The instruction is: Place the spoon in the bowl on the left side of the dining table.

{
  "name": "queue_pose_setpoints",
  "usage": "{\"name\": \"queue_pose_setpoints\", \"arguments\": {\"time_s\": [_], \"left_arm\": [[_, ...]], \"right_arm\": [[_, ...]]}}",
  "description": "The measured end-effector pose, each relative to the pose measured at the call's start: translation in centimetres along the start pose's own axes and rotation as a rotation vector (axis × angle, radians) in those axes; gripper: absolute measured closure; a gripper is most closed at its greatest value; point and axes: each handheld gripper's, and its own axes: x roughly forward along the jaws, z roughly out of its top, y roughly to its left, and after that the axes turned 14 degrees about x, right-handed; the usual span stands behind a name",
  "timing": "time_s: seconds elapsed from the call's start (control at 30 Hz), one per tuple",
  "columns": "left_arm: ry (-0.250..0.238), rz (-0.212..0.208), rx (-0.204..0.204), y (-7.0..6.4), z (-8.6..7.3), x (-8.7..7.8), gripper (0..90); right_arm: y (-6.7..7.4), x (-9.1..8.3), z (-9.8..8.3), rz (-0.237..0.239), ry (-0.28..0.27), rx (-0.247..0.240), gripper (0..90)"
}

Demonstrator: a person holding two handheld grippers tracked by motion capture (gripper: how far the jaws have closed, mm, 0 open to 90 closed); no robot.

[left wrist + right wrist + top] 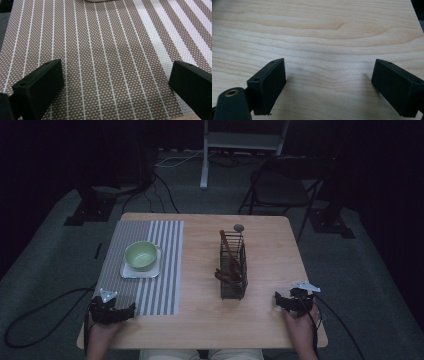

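Both tools are held low at the near edge of the table (pixel 200 320), each resting or hovering just above it, with nothing between the jaws. The left gripper (pixel 131 309) is seen over the near end of a striped placemat (pixel 165 270); in the left gripper view its jaws are spread wide, with woven mat (pixel 105 62) between them. The right gripper (pixel 276 299) is held over bare wood, and in the right gripper view its jaws are likewise spread wide over the wood grain (pixel 324 37).

Ahead of the left gripper, farther up the mat, a green bowl (pixel 140 254) is set on a small square plate (pixel 150 272). Ahead and to the left of the right gripper, a black wire basket (pixel 233 265) is stood upright near the middle of the table, with brown utensils (pixel 227 270) leaning inside it and a grey spoon-like head (pixel 239 227) sticking up past its far rim. What each utensil is cannot be told at this size. The layout is judged to be a place setting, with the utensils kept upright so that a handle can be pinched from above; the right gripper is the nearer one for that reach.

The table is of pale wood, smooth and bare apart from these things. The room beyond is dim: grey carpet, trailing cables, a folding chair (pixel 280 190) past the far edge, and a white stand (pixel 205 160).
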Motion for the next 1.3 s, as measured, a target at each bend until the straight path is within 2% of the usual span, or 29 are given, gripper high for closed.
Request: {"name": "queue_pose_setpoints", "arguments": {"time_s": [0.23,0.33,0.53,0.97,1.13,1.3], "left_arm": [[0.003,-0.020,0.015,0.1,-0.4,-0.5,0.0],[0.000,-0.044,0.021,0.4,-0.8,-0.8,0.0],[-0.010,-0.056,0.039,0.6,-1.0,-0.9,0.0],[-0.016,-0.091,0.047,0.4,-0.9,-1.0,0.0],[-0.014,-0.097,0.065,0.1,-0.7,-1.0,0.0],[-0.011,-0.101,0.060,0.0,-0.6,-0.9,0.0]], "right_arm": [[0.0,0.0,0.0,0.000,0.000,0.000,11.5],[0.0,0.0,0.0,0.000,0.000,0.000,11.5],[0.0,0.0,0.0,0.000,0.000,-0.001,11.5],[0.0,0.0,0.0,0.000,0.000,-0.001,11.5],[0.0,0.0,0.0,0.000,0.000,-0.001,11.5],[0.0,0.0,0.0,0.000,0.000,-0.001,11.5]]}}
